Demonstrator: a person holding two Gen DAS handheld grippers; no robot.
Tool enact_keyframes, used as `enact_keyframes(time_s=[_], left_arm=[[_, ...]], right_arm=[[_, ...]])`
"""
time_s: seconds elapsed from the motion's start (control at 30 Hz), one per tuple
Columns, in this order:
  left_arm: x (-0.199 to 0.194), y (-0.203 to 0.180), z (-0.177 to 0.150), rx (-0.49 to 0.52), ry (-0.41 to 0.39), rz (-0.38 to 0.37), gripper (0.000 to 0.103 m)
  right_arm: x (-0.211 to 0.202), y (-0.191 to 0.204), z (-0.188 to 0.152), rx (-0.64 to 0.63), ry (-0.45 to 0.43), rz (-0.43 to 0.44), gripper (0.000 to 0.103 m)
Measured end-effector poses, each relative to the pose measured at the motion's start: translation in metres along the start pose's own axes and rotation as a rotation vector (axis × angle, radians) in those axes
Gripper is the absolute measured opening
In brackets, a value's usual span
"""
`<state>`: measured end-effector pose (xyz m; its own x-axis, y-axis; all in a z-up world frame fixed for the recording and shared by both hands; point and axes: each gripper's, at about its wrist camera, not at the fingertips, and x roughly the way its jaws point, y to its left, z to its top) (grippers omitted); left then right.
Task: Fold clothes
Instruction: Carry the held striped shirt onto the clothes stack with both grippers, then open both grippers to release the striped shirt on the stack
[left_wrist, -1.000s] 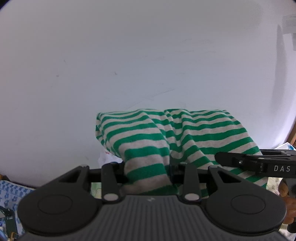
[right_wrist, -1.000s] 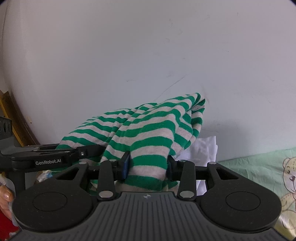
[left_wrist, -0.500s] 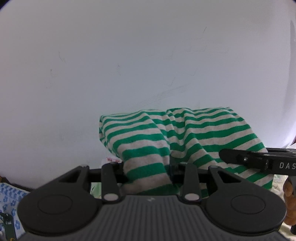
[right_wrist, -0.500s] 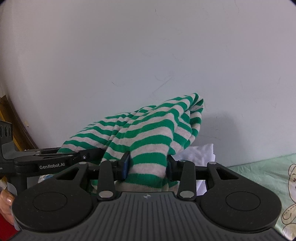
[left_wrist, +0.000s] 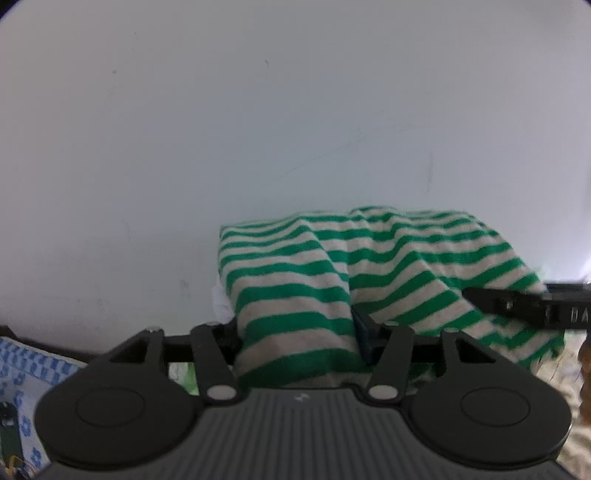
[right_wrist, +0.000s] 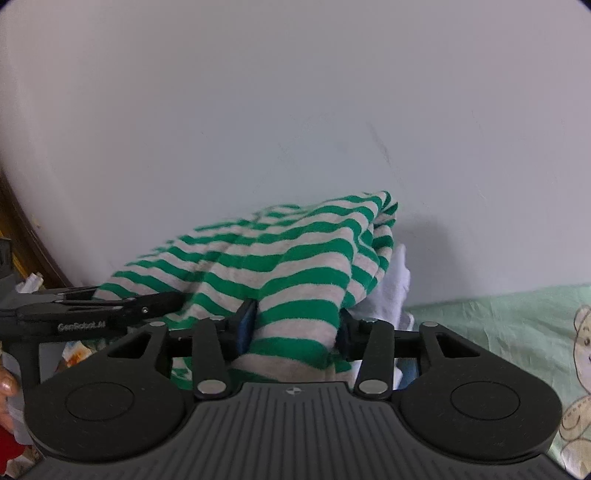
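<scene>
A green and cream striped garment (left_wrist: 369, 273) hangs bunched in the air before a white wall, held up by both grippers. My left gripper (left_wrist: 299, 332) is shut on one bunch of its fabric; the cloth drapes over the fingers and hides them. My right gripper (right_wrist: 295, 325) is shut on another bunch of the striped garment (right_wrist: 288, 266), with a blue finger pad (right_wrist: 246, 325) showing at the left of the cloth. A white piece of cloth (right_wrist: 393, 284) hangs behind the garment. Each gripper appears side-on in the other's view.
A plain white wall (left_wrist: 258, 129) fills most of both views. A pale green sheet with a bear print (right_wrist: 517, 332) lies at the lower right. A blue-patterned fabric (left_wrist: 26, 369) sits at the lower left. A dark wooden edge (right_wrist: 33, 240) runs along the left.
Both grippers have shifted with the garment still held; wall marks slid lower and rightward. The white cloth now shows higher beside the garment in the right wrist view.
</scene>
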<state>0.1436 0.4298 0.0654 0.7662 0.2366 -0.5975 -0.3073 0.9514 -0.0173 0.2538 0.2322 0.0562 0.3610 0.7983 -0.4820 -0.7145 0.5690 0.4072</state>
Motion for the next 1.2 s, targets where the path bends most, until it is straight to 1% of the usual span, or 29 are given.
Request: enact_keyframes(time_s=[0.07, 0.2, 0.23, 0.27, 0.33, 0.4, 0.43, 0.5, 0.57, 0.6, 0.67, 0.73, 0.77, 0.83, 0.87, 0.93, 1.03, 1.13, 1.2], left_arm=[[0.005, -0.006, 0.003, 0.013, -0.008, 0.004, 0.058], [0.012, -0.010, 0.004, 0.026, -0.015, 0.015, 0.072], [0.012, -0.007, 0.005, 0.025, -0.014, 0.015, 0.076], [0.012, 0.002, 0.008, 0.025, -0.016, 0.014, 0.078], [0.011, 0.018, 0.013, 0.026, -0.022, 0.012, 0.079], [0.008, 0.032, 0.018, 0.030, -0.029, 0.013, 0.080], [0.002, 0.033, 0.019, 0.042, -0.036, 0.021, 0.081], [-0.015, 0.034, 0.018, 0.079, -0.059, 0.044, 0.083], [-0.030, 0.035, 0.022, 0.109, -0.094, 0.053, 0.088], [-0.038, 0.036, 0.025, 0.111, -0.119, 0.056, 0.091], [-0.054, 0.038, 0.032, 0.112, -0.171, 0.064, 0.092], [-0.073, 0.044, 0.039, 0.087, -0.237, 0.081, 0.092], [-0.071, 0.042, 0.048, 0.062, -0.259, 0.097, 0.092], [-0.063, 0.039, 0.065, 0.012, -0.294, 0.126, 0.089], [-0.054, 0.038, 0.071, -0.017, -0.291, 0.133, 0.088], [-0.032, 0.033, 0.078, -0.039, -0.275, 0.163, 0.083], [0.004, 0.025, 0.085, -0.047, -0.238, 0.217, 0.081], [0.035, 0.026, 0.083, -0.036, -0.191, 0.273, 0.080], [0.051, 0.033, 0.078, -0.054, -0.151, 0.283, 0.080]], right_arm=[[-0.001, 0.000, -0.001, 0.003, 0.000, -0.010, 0.048], [0.000, 0.002, -0.007, -0.010, -0.008, -0.028, 0.049], [0.002, 0.001, -0.010, -0.009, -0.009, -0.032, 0.050], [0.005, 0.000, -0.012, -0.005, -0.009, -0.035, 0.052], [0.013, -0.001, -0.016, 0.005, -0.006, -0.043, 0.056], [0.007, 0.006, -0.007, -0.006, -0.013, -0.055, 0.056], [0.003, 0.011, -0.003, -0.021, -0.020, -0.063, 0.056], [-0.009, 0.020, 0.003, -0.069, -0.047, -0.087, 0.056], [-0.025, 0.027, 0.009, -0.105, -0.099, -0.116, 0.057], [-0.033, 0.030, 0.013, -0.118, -0.133, -0.130, 0.057], [-0.044, 0.036, 0.023, -0.142, -0.207, -0.158, 0.057], [-0.042, 0.041, 0.033, -0.157, -0.260, -0.180, 0.057], [-0.036, 0.045, 0.037, -0.163, -0.271, -0.191, 0.057], [-0.018, 0.053, 0.041, -0.180, -0.295, -0.254, 0.057], [-0.009, 0.057, 0.042, -0.189, -0.308, -0.290, 0.057], [0.010, 0.061, 0.046, -0.190, -0.317, -0.337, 0.056], [0.035, 0.064, 0.051, -0.183, -0.319, -0.389, 0.056], [0.052, 0.063, 0.051, -0.186, -0.289, -0.395, 0.055], [0.055, 0.065, 0.045, -0.204, -0.280, -0.389, 0.055]])
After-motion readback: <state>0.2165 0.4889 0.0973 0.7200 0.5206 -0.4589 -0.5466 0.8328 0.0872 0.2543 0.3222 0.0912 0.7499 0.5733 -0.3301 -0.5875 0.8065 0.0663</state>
